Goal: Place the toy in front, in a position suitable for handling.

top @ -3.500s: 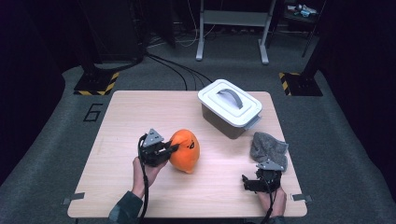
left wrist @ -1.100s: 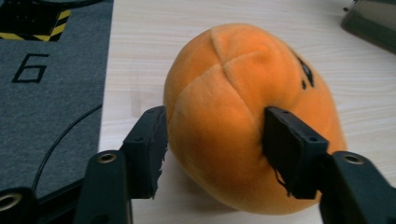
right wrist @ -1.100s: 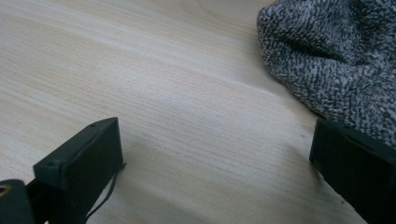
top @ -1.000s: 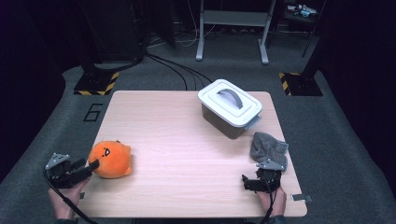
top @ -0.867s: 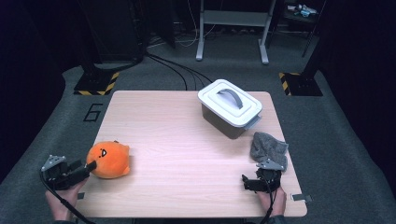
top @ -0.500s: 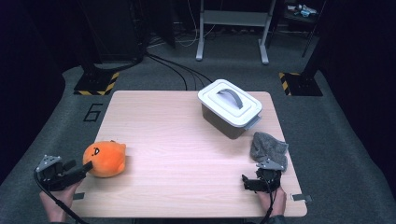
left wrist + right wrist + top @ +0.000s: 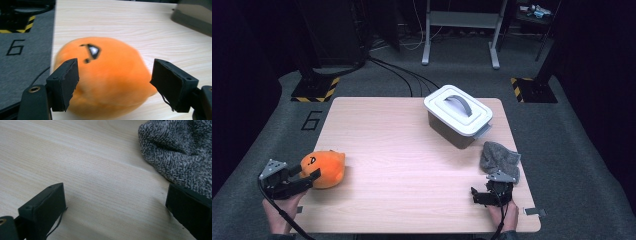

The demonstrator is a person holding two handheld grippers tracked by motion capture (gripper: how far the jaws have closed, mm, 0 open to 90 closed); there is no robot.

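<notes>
Left tongs [image 7: 309,177], lower left of the high view: jaws have just been opening and now stand wide; the orange plush toy [image 7: 324,168] sits between them, pads clear of its sides, resting on the counter [image 7: 392,150] near its left edge. Right tongs [image 7: 484,196], lower right: jaws wide apart, gripping nothing, bare wood between them; the grey knitted cloth [image 7: 499,158] lies just beyond, beside one jaw. A lidded white container [image 7: 458,114] stands upper right, well apart from the toy; open counter lies between both tongs.

black "6" on grey floor [image 7: 311,120]
</notes>
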